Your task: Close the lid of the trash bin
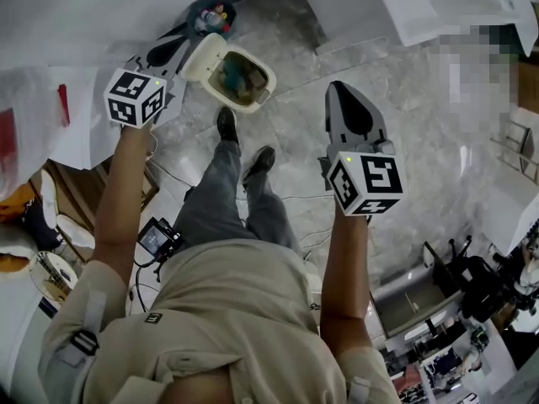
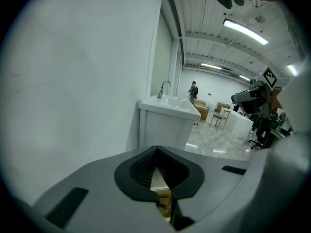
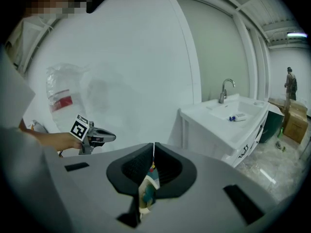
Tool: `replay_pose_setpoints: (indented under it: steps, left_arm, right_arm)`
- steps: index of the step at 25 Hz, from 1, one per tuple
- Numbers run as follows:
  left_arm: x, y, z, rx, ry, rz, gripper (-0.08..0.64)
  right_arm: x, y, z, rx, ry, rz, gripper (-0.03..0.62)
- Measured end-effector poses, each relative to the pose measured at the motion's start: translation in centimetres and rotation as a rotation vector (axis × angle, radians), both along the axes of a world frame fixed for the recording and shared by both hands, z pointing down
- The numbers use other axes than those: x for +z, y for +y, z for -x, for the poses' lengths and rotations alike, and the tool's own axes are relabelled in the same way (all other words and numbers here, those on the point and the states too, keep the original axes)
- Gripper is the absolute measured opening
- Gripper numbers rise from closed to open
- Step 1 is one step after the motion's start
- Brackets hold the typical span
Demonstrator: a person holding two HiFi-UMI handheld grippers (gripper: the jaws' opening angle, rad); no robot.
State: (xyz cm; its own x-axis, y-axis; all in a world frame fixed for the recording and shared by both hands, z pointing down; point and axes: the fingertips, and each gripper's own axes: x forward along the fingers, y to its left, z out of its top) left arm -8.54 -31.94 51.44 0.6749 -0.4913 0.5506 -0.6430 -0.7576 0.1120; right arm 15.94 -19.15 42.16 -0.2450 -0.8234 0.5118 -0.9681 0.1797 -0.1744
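The cream trash bin (image 1: 251, 84) stands on the marble floor (image 1: 337, 66) just ahead of the person's shoes (image 1: 242, 146), close to the foot of the white wall (image 1: 76, 15). Its lid (image 1: 203, 57) is thrown back on the left side, and rubbish shows inside. My left gripper (image 1: 174, 44) hovers just beside that lid with its jaws pressed together at the tips, holding nothing. My right gripper (image 1: 338, 91) hangs well apart to the right, jaws likewise clenched and empty. I judge the lid to be light, stiff moulded plastic on a hinge, so it needs a push rather than a grasp. I'd set the closed left tips behind its free outer edge and tip it over. The bin looks light enough to slide on the smooth floor, so I'd push gently.
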Motion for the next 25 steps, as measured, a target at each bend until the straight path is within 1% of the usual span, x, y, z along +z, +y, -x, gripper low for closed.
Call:
replay_pose_setpoints:
  steps: [13,19,25]
  left_arm:
    - [13.1,-1.9,2.4,-0.047,-0.108,0.159,0.015]
    - [17.7,-2.4,3.4,-0.068,-0.154,0.213,0.015]
    - [20.4,-2.2,3.8,-0.082,-0.171,0.244,0.015]
  right_arm:
    - [7.2,-0.3,0.2,0.018,-0.014,0.107,0.026]
    - [10.0,0.1,0.4,0.019,-0.021,0.156,0.026]
    - [12.0,0.8,0.5,0.024,-0.022,0.188,0.026]
